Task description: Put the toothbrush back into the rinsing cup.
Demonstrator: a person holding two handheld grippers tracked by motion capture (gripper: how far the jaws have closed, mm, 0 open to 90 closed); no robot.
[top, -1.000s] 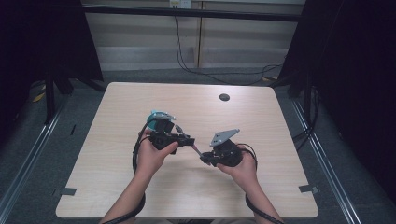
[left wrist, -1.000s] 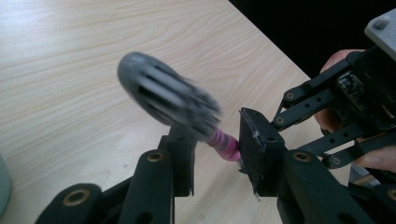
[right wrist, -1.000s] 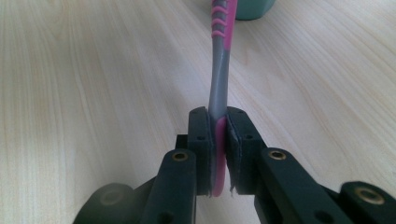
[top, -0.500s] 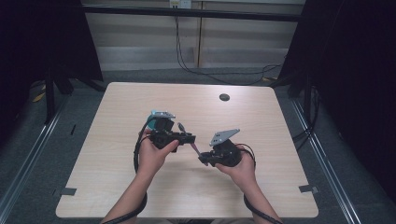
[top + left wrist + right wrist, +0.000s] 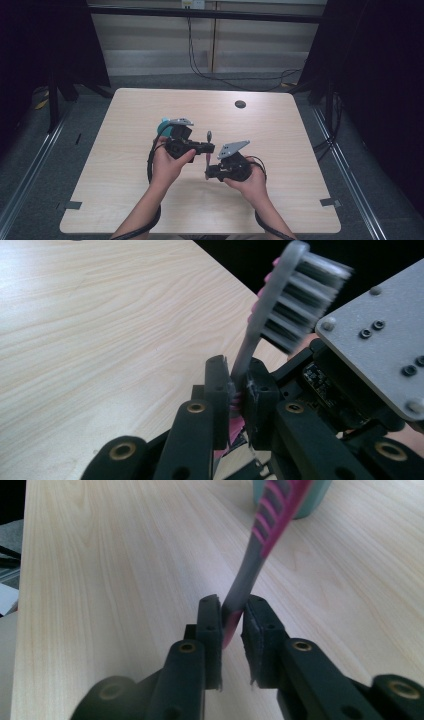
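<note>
Near the middle of the high view, both grippers meet above the pale wooden surface (image 5: 125, 200), and a toothbrush (image 5: 208, 148) stands between them. The left gripper (image 5: 209, 148) comes from the left, the right gripper (image 5: 206, 175) lies just below and to the right of it.

In the left gripper view, the jaws have just been closing and now press on the grey neck of the toothbrush (image 5: 250, 347). Its bristle head rises to the upper right of the frame, slightly blurred, and the grey plate of the right gripper (image 5: 380, 335) is at the right edge.

In the right gripper view, the jaws have just been opening a little. The pink and grey handle (image 5: 250, 570) stands between them and leans to the upper right; it seems to touch the left pad, while a narrow gap shows at the right pad. A teal cup (image 5: 307, 502) is at the top edge.
</note>
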